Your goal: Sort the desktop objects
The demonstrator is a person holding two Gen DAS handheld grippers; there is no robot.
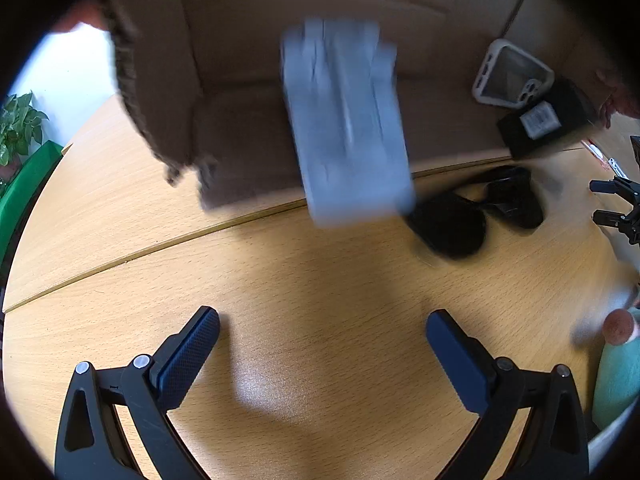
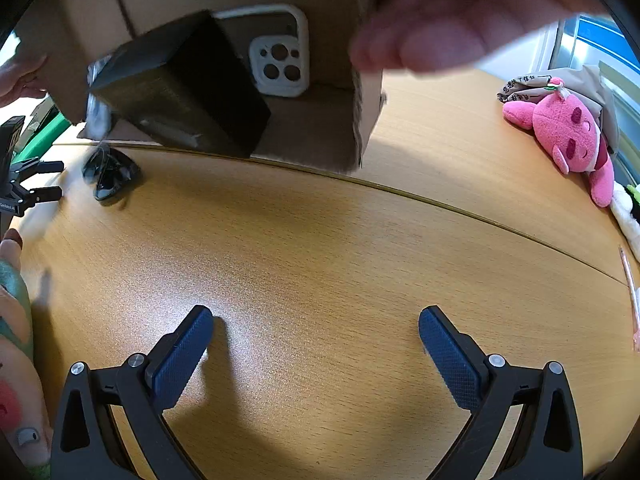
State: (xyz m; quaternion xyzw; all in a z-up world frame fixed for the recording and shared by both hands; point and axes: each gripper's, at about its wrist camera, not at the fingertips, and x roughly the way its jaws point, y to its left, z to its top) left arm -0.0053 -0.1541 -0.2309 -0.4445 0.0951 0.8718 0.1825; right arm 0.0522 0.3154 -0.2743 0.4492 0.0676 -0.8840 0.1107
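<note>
A brown cardboard box (image 1: pixel 248 80) is tipped up above the wooden table, its open side toward me; it also shows in the right wrist view (image 2: pixel 328 128). A blurred grey box (image 1: pixel 348 128) tumbles out of it. A black box (image 1: pixel 544 124) (image 2: pixel 180 88) and a white phone case (image 1: pixel 512 76) (image 2: pixel 280 52) are at its mouth. Black sunglasses (image 1: pixel 476 216) (image 2: pixel 110 178) lie on the table. My left gripper (image 1: pixel 322 334) and right gripper (image 2: pixel 316 330) are both open and empty, low over bare table.
A person's hand (image 2: pixel 452 16) holds the cardboard box's edge. A pink plush toy (image 2: pixel 568 136) lies at the far right. A green plush (image 1: pixel 616 376) and a black clamp stand (image 1: pixel 620 208) are at the right. A potted plant (image 1: pixel 20 128) stands far left.
</note>
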